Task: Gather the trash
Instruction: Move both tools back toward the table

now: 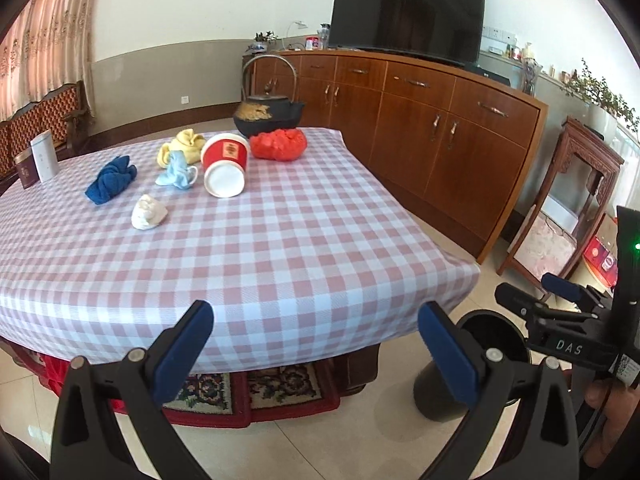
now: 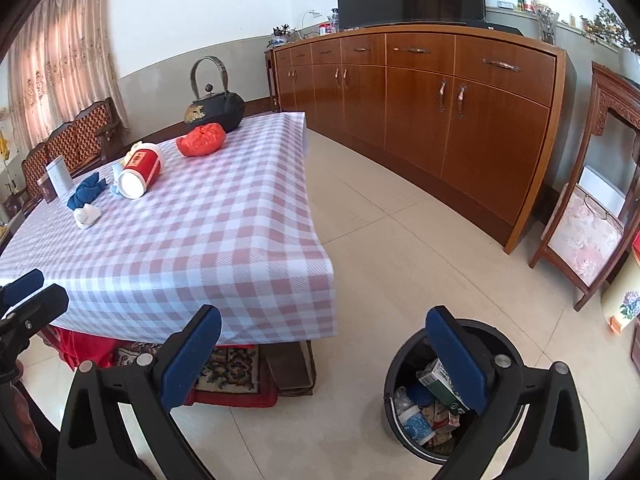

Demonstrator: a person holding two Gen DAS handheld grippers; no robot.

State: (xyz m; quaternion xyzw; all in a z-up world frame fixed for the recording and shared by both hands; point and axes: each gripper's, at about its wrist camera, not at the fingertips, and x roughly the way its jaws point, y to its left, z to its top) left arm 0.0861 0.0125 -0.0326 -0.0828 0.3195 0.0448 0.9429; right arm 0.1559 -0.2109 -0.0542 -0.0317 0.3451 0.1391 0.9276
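On the checked tablecloth lie a crumpled white paper, a tipped red paper cup, a crumpled red bag, and blue, pale blue and yellow cloth wads. My left gripper hangs open and empty before the table's near edge. In the right wrist view, my right gripper is open and empty, its right finger over a black bin on the floor. The bin holds cartons and wrappers. The red cup and white paper also show there.
A black iron teapot stands at the table's far edge, and two small boxes at its left. A long wooden sideboard with a TV lines the wall. A carved wooden stand is at the right, and tiled floor lies between.
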